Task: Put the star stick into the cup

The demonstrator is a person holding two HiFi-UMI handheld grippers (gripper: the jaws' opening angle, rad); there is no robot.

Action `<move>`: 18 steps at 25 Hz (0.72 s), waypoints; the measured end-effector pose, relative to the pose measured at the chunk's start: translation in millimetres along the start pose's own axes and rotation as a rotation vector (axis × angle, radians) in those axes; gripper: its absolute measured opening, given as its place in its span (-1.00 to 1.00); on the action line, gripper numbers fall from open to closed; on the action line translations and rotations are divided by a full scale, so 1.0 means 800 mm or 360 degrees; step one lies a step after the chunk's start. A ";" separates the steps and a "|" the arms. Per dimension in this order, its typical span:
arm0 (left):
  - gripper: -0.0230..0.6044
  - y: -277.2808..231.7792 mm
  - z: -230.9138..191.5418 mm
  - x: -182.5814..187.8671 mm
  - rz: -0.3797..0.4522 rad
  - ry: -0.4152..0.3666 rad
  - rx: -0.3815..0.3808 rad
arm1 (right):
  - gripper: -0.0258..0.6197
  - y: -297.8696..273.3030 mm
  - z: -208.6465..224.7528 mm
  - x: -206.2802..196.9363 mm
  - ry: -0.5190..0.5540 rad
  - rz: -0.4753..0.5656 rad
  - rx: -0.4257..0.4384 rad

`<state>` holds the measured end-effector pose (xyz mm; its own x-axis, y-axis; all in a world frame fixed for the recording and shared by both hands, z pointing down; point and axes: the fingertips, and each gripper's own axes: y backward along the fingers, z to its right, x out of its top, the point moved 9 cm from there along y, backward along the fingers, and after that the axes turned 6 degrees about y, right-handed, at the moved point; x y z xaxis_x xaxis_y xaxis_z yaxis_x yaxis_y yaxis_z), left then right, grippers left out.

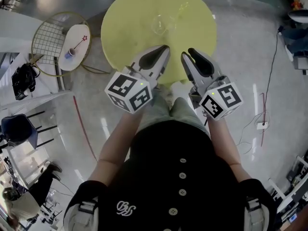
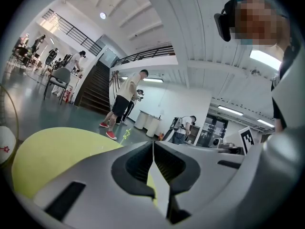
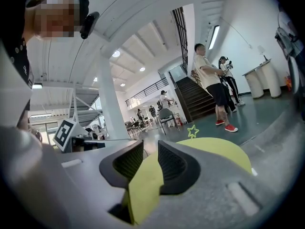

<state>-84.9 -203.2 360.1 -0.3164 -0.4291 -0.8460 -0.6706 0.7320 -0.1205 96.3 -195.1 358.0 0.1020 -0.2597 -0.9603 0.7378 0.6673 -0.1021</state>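
A round yellow table (image 1: 130, 28) stands in front of me. On it a clear cup (image 1: 162, 24) stands near the middle, and a thin yellow-green star stick (image 1: 183, 8) lies just beyond it to the right. The star stick's star (image 3: 192, 131) shows over the table's far edge in the right gripper view. My left gripper (image 1: 166, 47) hovers at the table's near edge, its jaws together and empty (image 2: 153, 143). Beside it my right gripper (image 1: 185, 53) also hovers at the near edge, open by a narrow gap with nothing in it (image 3: 150, 144).
To the left, a small white side table (image 1: 77, 44) carries a red star stick and a blue cup, beside a round wire rack (image 1: 48, 42). A chair (image 1: 19, 129) stands at lower left. Cables (image 1: 262, 124) run over the floor on the right. People stand by a staircase (image 2: 119, 104).
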 end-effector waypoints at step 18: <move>-0.87 0.035 0.049 -0.022 0.0107 -0.0058 0.0010 | -0.91 0.048 -0.027 -0.002 0.0064 0.0024 0.0045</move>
<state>-71.6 -154.2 351.2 -0.3356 -0.3595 -0.8707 -0.6444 0.7618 -0.0662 110.2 -154.4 349.8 0.0868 -0.2208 -0.9715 0.7548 0.6510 -0.0805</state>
